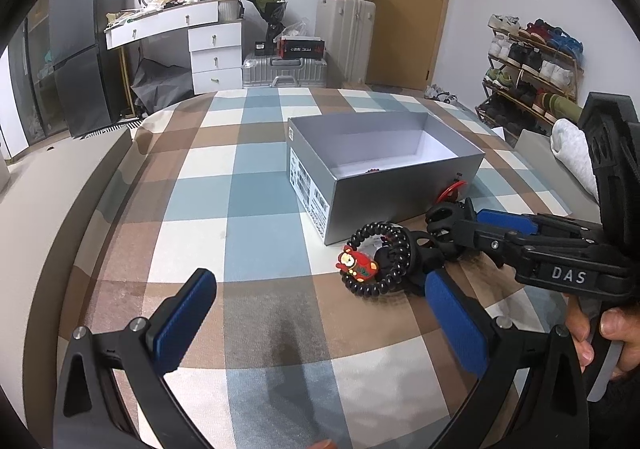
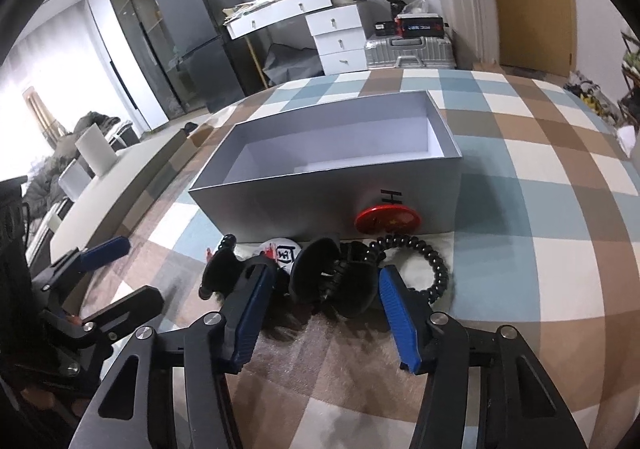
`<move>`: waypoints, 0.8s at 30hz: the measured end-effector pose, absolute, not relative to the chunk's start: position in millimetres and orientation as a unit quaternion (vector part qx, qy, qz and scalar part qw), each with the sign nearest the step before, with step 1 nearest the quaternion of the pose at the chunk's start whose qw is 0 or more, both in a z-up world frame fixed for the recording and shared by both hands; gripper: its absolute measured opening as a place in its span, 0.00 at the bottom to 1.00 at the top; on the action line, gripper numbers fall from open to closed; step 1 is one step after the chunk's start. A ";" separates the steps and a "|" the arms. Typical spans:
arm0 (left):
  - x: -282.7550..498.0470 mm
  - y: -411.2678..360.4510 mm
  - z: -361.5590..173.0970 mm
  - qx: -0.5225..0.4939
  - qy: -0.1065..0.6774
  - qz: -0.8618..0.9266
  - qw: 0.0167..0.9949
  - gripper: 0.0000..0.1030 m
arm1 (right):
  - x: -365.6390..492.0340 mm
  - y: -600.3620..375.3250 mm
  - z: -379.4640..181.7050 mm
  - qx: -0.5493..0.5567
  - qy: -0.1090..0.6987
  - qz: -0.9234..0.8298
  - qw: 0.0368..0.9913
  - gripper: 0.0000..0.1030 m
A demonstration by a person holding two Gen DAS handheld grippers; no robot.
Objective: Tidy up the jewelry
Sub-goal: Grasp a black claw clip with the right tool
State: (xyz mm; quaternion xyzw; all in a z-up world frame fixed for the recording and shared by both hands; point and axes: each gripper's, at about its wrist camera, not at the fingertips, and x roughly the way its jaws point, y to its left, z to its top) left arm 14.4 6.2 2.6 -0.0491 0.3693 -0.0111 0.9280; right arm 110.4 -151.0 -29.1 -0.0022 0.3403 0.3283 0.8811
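An open grey box [image 1: 360, 185] [image 2: 320, 201] stands on the checked cloth. In front of it lie a black coiled hair tie [image 1: 376, 261] [image 2: 434, 269] with a red figure charm [image 1: 354, 269], black claw clips [image 2: 332, 277] [image 1: 446, 219], a white badge [image 2: 282, 252] and a red round badge [image 2: 386, 219] [image 1: 452, 191]. A small dark item [image 1: 373, 170] lies inside the box. My right gripper [image 2: 324, 309] [image 1: 448, 249] is open, its fingers on either side of a claw clip. My left gripper [image 1: 316, 313] is open and empty, just short of the hair tie.
The cloth covers a bed whose edge curves away at left [image 1: 100, 209]. Beyond stand a white desk [image 1: 192, 33], a fridge [image 1: 80, 49], suitcases [image 1: 344, 41] and a shoe rack [image 1: 532, 65]. A white pillow [image 1: 572, 153] lies at right.
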 end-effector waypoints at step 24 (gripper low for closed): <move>20.5 4.4 -7.5 -0.071 0.392 -0.026 0.917 0.99 | 93.0 -187.6 -9.6 0.039 0.280 0.341 0.896 0.19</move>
